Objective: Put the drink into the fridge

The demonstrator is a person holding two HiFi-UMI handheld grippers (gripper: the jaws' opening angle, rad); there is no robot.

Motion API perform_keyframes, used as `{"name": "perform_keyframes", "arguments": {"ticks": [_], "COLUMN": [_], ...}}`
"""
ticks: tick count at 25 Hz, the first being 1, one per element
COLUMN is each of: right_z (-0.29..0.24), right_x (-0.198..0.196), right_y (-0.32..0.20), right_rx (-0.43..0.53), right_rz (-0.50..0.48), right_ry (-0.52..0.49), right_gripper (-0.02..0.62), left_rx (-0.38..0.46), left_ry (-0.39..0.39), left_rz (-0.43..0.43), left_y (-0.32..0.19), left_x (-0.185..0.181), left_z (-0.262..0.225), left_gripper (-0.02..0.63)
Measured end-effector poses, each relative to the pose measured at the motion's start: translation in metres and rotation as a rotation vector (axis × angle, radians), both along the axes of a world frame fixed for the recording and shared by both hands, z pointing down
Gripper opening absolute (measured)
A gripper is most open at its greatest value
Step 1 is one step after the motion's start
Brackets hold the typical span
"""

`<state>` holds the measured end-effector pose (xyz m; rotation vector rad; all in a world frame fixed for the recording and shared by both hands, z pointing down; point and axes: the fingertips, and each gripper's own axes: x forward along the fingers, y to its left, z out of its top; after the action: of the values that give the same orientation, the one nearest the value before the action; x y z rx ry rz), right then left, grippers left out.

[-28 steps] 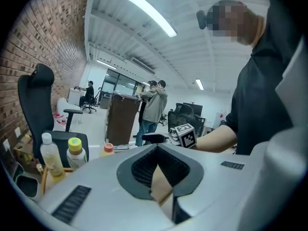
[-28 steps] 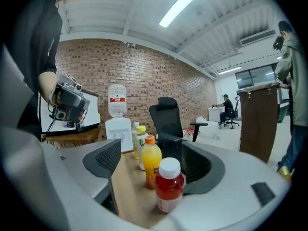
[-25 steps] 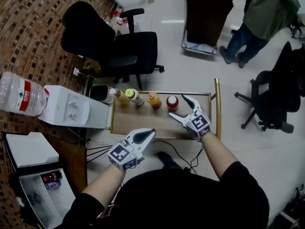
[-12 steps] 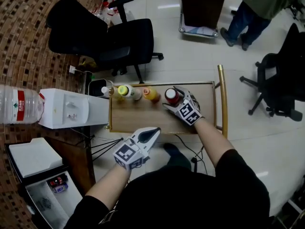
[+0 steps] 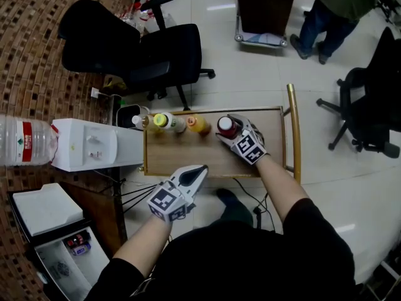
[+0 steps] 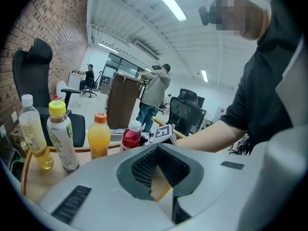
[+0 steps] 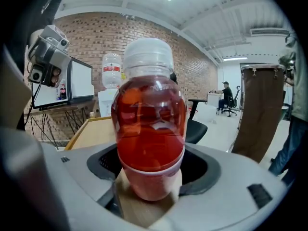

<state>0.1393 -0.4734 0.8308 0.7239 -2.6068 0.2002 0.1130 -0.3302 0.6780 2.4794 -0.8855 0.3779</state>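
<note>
Several drink bottles stand in a row at the far edge of a wooden cart [image 5: 188,158]. The red drink bottle [image 5: 225,123] [image 7: 150,129] with a white cap is the right-most. My right gripper [image 5: 227,128] [image 7: 151,179] has just been closing, and its pads now hug the base of that bottle, which stands upright on the cart. My left gripper [image 5: 200,169] [image 6: 172,202] hovers at the cart's near edge, shut and holding nothing. From the left gripper view the red bottle [image 6: 131,137] stands beyond an orange juice bottle [image 6: 98,136].
Left of the red bottle stand the orange juice [image 5: 198,125], a yellow-capped tea bottle [image 5: 166,121] and a pale yellow bottle [image 5: 143,121]. A water dispenser [image 5: 94,146] sits left of the cart, an open small fridge [image 5: 62,256] at bottom left. A black chair [image 5: 144,49] and a person [image 5: 338,5] are beyond.
My right gripper came down from wide open above the cart onto the red bottle and closed around it. The left gripper sank slightly and stayed shut.
</note>
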Motion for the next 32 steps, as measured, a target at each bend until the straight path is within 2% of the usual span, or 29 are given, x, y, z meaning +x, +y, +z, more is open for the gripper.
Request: {"name": "perform_keyframes", "arguments": {"ticks": [7, 11, 16, 19, 24, 29, 32], "right_z": [-0.031, -0.089, -0.17, -0.22, -0.298, -0.357, -0.38], "right_x": [0.011, 0.002, -0.022, -0.06, -0.143, -0.243, -0.308], "right_y": [0.023, 0.046, 0.065, 0.09, 0.138, 0.214, 0.27], "right_rx": [-0.016, 0.037, 0.079, 0.095, 0.186, 0.25, 0.299], "right_rz": [-0.003, -0.072, -0.154, -0.21, -0.371, -0.532, -0.638], "right_ry": [-0.039, -0.061, -0.084, -0.102, -0.099, -0.084, -0.063], "right_gripper": [0.342, 0.342, 0.342, 0.342, 0.342, 0.344, 0.344], "left_rx": [0.039, 0.078, 0.142, 0.181, 0.275, 0.351, 0.352], "left_ry": [0.006, 0.028, 0.066, 0.066, 0.034, 0.004, -0.03], "left_rz": [-0.028, -0.048, -0.135, -0.205, -0.34, -0.487, -0.615], "left_y": [0.006, 0.016, 0.037, 0.068, 0.132, 0.223, 0.292], "left_x": [-0.015, -0.029, -0.062, -0.106, -0.183, -0.272, -0.33], "left_z": [-0.021, -0.05, -0.097, -0.13, -0.186, -0.235, -0.249], "left_gripper": [-0.005, -0.005, -0.005, -0.005, -0.005, -0.005, -0.005]}}
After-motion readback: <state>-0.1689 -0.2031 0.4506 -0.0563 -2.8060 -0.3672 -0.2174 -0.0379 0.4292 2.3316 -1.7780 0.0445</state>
